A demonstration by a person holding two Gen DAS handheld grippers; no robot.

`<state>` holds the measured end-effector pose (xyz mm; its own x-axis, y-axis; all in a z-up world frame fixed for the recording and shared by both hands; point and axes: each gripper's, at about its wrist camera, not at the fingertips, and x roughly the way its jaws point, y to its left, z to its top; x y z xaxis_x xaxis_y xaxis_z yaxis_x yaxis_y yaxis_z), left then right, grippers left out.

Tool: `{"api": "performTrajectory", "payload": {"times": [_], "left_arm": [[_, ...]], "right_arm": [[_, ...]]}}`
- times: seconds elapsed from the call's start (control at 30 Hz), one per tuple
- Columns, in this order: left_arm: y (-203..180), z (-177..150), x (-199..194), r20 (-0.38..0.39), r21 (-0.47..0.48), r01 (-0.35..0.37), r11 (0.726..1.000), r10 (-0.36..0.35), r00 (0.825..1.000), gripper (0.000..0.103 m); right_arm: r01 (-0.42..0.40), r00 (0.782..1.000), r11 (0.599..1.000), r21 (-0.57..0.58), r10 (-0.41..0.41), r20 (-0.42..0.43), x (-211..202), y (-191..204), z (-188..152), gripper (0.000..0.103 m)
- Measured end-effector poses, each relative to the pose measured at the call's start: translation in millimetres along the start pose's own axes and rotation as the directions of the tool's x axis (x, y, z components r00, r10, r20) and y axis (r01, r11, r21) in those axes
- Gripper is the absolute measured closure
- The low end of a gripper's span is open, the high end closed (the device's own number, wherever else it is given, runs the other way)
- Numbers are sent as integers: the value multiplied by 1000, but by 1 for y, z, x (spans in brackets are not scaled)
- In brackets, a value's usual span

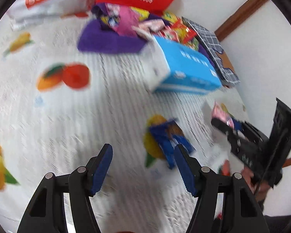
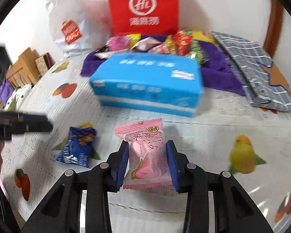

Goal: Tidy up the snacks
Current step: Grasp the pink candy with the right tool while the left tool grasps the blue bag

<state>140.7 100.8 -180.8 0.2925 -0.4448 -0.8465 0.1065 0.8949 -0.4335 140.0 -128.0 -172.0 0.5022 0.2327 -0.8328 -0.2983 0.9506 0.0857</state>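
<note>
On the fruit-print tablecloth point(image 2: 213, 139), near us, lies the pink peach snack packet point(image 2: 145, 155). Our right gripper point(image 2: 147, 165) has its two blue fingers point(image 2: 122, 165) pressed against the packet's sides, so it is clamped on it. We think we are at the picking-up step. Next we should lift the packet without squeezing it flat and carry it to the far snack pile point(image 2: 164, 44) on the purple cloth point(image 2: 219, 71).

Our left gripper point(image 1: 143, 167) hangs over the table with its fingers apart and nothing between them. The blue snack packet point(image 1: 169, 139) lies just beyond its right finger. We think that one is next, so the left gripper must go down over it.

Farther off sits a blue tissue box point(image 2: 147, 83). Behind it stands a red bag point(image 2: 143, 7), with a white shopping bag point(image 2: 71, 27) to its left. A grey checked cloth point(image 2: 258, 66) lies at the far right. White walls stand behind the table.
</note>
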Motion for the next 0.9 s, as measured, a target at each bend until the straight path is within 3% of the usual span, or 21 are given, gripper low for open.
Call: {"api": "performTrajectory", "payload": {"times": [0.17,0.33,0.5,0.63,0.7,0.83,0.9], "left_arm": [[-20,-10,7,18,-10,35,999,-35,999,37],[-50,-6,24,48,-14,-123,992,123,991,36],[-76,-4,40,104,-2,-319,948,318,942,38],[-88,-6,47,172,31,-439,898,428,887,58],[-86,-4,46,195,53,-434,899,417,888,66],[-71,7,40,213,57,-467,882,447,869,67],[-61,12,38,223,52,-459,887,438,871,67]], "right_arm": [[15,1000,999,39,-16,17,-10,-25,-4,65],[16,999,998,60,-18,32,-19,-44,-9,65],[36,999,996,84,-39,36,-27,-65,-17,65],[56,998,994,97,-57,15,-27,-74,-22,65],[57,998,993,105,-58,10,-26,-77,-24,65],[49,999,990,130,-49,0,-15,-74,-22,65],[41,999,991,129,-42,-1,-9,-70,-19,65]]}}
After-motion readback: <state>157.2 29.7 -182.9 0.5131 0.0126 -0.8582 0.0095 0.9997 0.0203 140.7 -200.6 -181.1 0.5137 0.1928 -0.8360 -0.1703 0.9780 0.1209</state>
